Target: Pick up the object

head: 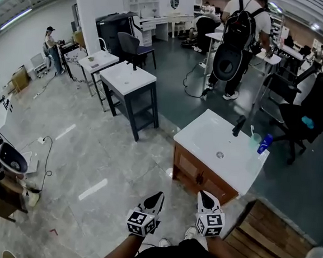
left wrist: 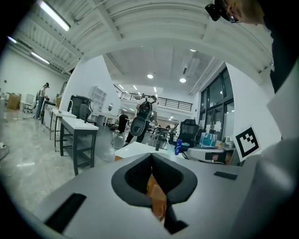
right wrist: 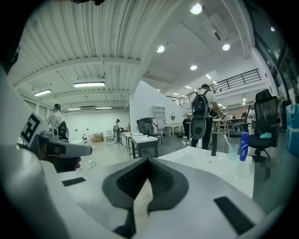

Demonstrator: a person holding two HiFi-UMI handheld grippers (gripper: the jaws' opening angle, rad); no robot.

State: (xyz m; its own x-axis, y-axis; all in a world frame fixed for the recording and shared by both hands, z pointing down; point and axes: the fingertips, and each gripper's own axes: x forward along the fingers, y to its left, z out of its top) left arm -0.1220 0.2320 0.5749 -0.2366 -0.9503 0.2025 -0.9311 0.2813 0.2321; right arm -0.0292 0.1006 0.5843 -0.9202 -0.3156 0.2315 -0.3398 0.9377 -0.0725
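Note:
My left gripper (head: 156, 196) and right gripper (head: 202, 194) hang side by side low in the head view, close to the person's body, both shut and empty. Ahead of them stands a white sink counter (head: 205, 138) on a wooden cabinet. At its far end are a black faucet (head: 239, 125), a clear cup (head: 254, 140) with a toothbrush, and a blue bottle (head: 264, 143). The right gripper (right wrist: 148, 159) faces the counter, with the blue bottle (right wrist: 244, 146) and cup (right wrist: 233, 151) to its right. Beyond the left gripper (left wrist: 152, 155) the blue bottle (left wrist: 178, 146) shows far off.
A white-topped table on dark legs (head: 128, 78) stands on the grey floor to the left. A person with a backpack (head: 240, 31) stands beyond the sink. A black office chair (head: 308, 119) is at the right, and a wooden platform (head: 270, 230) lies beside the cabinet.

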